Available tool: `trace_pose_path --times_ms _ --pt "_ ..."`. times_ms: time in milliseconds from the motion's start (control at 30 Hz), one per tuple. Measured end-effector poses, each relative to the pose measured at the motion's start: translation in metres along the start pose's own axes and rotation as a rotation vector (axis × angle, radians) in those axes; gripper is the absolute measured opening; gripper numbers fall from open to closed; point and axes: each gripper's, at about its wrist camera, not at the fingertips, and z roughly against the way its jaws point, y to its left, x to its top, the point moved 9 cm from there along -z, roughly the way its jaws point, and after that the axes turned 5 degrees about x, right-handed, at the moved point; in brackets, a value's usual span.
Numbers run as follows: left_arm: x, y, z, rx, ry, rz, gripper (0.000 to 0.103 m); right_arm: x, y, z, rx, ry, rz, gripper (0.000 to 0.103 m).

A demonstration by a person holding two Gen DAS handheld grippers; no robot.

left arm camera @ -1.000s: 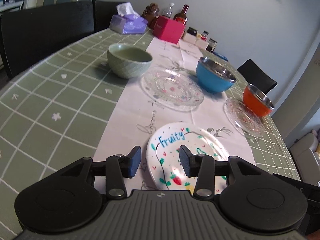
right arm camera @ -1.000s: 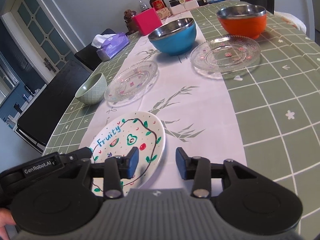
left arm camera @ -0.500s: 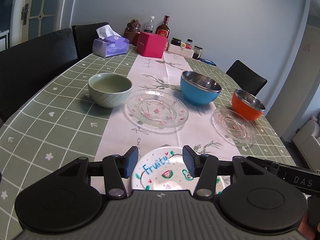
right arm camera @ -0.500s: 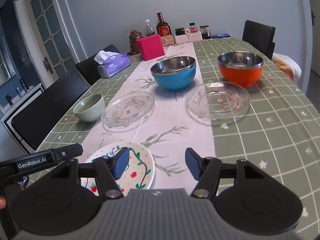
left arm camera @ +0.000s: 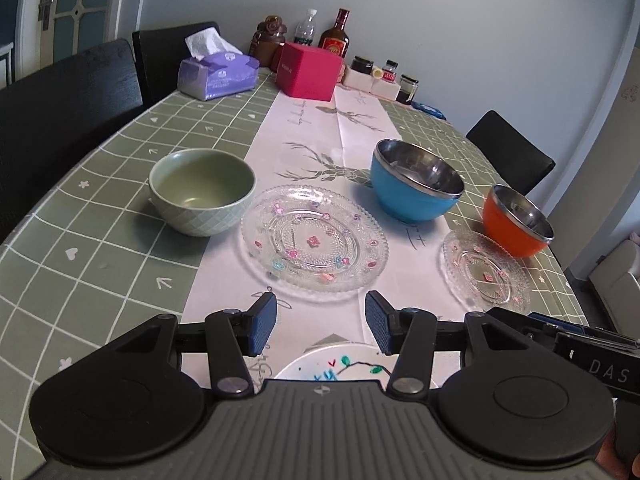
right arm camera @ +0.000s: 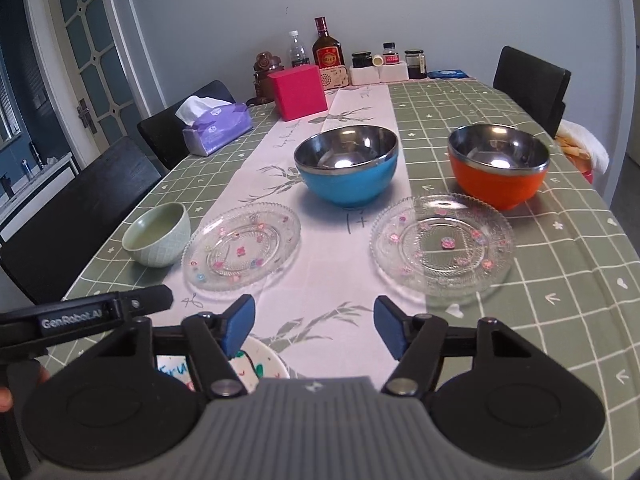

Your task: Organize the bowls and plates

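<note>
Grey wall point(right arm camera: 400, 8), black chairs point(right arm camera: 530, 80), glazed door point(right arm camera: 92, 60)

A: What occupies the foreground?
B: The right tool point(right arm camera: 314, 326), its blue pads spread wide with nothing between them; beneath it lies a painted white plate point(right arm camera: 262, 364), partly hidden.

A: And on the bench point(right arm camera: 568, 264)?
B: A green bowl point(right arm camera: 158, 234) stands just beside the left glass plate point(right arm camera: 242, 246). A blue bowl point(right arm camera: 347, 170) stands behind it. The right glass plate point(right arm camera: 442, 244) lies in front of an orange bowl point(right arm camera: 498, 168); whether they touch cannot be told.
</note>
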Motion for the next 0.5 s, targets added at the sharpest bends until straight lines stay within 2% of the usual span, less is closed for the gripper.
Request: trace_pose_path --times_ms 367,500 --pt "0.02 0.015 -0.039 0.024 0.036 0.056 0.056 0.019 -0.009 -0.058 0.018 0.093 -0.081 0.064" --pt "0.02 0.023 -0.056 0.037 0.07 0.085 0.045 0.021 -0.009 -0.08 0.033 0.12 -0.101 0.058"
